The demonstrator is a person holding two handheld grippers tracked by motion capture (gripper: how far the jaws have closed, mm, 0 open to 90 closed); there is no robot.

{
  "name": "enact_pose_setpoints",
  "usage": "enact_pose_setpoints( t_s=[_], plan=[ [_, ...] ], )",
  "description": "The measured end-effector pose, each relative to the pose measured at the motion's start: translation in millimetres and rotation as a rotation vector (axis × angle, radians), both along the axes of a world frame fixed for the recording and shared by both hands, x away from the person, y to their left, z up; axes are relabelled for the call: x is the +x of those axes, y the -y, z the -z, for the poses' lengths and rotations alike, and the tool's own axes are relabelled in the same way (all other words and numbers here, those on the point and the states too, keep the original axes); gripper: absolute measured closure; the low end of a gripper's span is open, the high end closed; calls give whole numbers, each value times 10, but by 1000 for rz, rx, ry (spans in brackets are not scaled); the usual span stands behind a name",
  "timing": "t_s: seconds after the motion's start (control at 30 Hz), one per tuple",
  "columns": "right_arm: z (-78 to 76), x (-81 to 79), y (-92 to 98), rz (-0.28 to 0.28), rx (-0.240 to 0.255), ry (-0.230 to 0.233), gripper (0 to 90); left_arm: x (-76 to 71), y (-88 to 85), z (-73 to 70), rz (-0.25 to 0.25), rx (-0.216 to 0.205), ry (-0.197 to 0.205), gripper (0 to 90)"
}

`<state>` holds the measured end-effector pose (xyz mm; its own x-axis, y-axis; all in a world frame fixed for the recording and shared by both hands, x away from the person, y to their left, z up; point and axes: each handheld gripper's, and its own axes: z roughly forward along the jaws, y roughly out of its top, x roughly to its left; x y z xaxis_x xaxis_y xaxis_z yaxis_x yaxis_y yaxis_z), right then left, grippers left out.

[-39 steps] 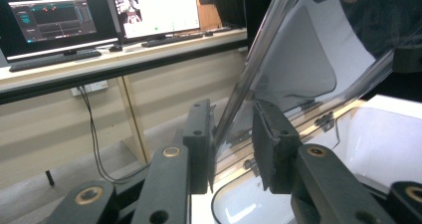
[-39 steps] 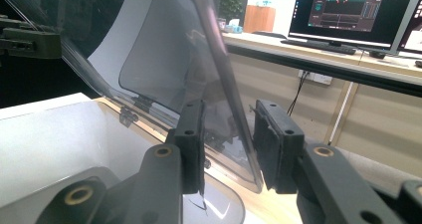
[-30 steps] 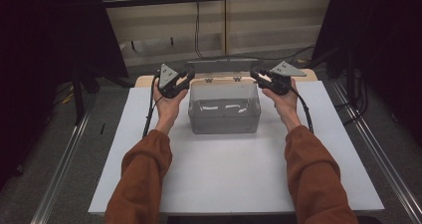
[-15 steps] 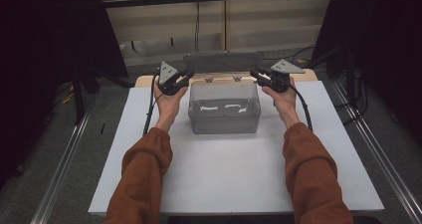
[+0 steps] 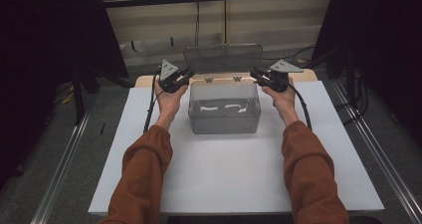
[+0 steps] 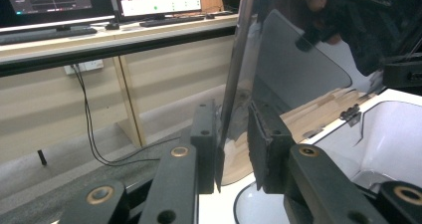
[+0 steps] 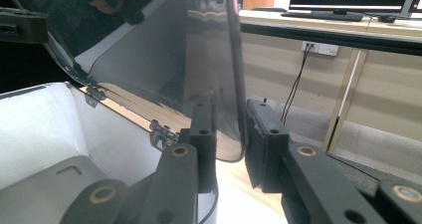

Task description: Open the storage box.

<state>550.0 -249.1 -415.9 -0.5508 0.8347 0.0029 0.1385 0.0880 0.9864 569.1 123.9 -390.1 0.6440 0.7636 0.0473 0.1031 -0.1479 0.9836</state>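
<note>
We're at the white table, with a clear plastic box set toward its far middle. Its hinged lid stands about upright behind the box, swung back on two small hinges at the rear rim.

Left gripper has the lid's left edge, right gripper the right edge. In the left gripper view the fingers sit on either side of the lid edge, closed down onto the panel as far as we can tell. Right gripper view: same picture, fingers sandwiching the panel edge, though a slight gap may remain on one side, so contact there isn't certain.

Inside the box we make out a few pale strips; can't tell what they are.

Risks, our read:
- Both grips are on a thin, slick edge, so a slip could let the lid drop shut.
- If the hands move unevenly, the lid twists and loads the hinges.
- Pushing further back could drag or tip the light box.
</note>
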Motion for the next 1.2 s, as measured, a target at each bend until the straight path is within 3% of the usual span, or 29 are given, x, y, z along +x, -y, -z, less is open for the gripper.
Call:
enact_pose_setpoints(
  t_s=[0.2, 0.27, 0.33, 0.47, 0.57, 0.67, 0.8, 0.93, 0.97, 1.2],
  plan=[
    [-7, 29, 0, 2, 5, -12, 764, 58, 5, 22, 13, -7, -23, 708],
    [-5, 35, 6, 2, 14, -14, 773, 81, -2, 24, 7, -5, -44, 706],
    [-3, 41, 11, 5, 18, -13, 787, 98, 3, 41, -2, -41, -69, 706],
    [-3, 54, 18, 8, 19, -15, 804, 128, 5, 89, -9, -42, -101, 706],
    [6, 66, 24, 11, 25, -15, 812, 148, 9, 96, -10, -52, -112, 706],
    [4, 77, 29, 11, 28, -22, 816, 170, 9, 91, -10, -31, -122, 709],
    [-1, 94, 35, 5, 30, -29, 817, 197, 23, 123, -11, -32, -138, 712],
    [4, 97, 42, 0, 37, -29, 819, 235, 64, 183, -11, -42, -162, 712],
    [3, 97, 41, 1, 37, -30, 820, 239, 87, 195, -14, -63, -165, 712],
    [0, 118, 48, 4, 55, -47, 818, 266, 79, 173, -8, -58, -188, 713]
  ],
)
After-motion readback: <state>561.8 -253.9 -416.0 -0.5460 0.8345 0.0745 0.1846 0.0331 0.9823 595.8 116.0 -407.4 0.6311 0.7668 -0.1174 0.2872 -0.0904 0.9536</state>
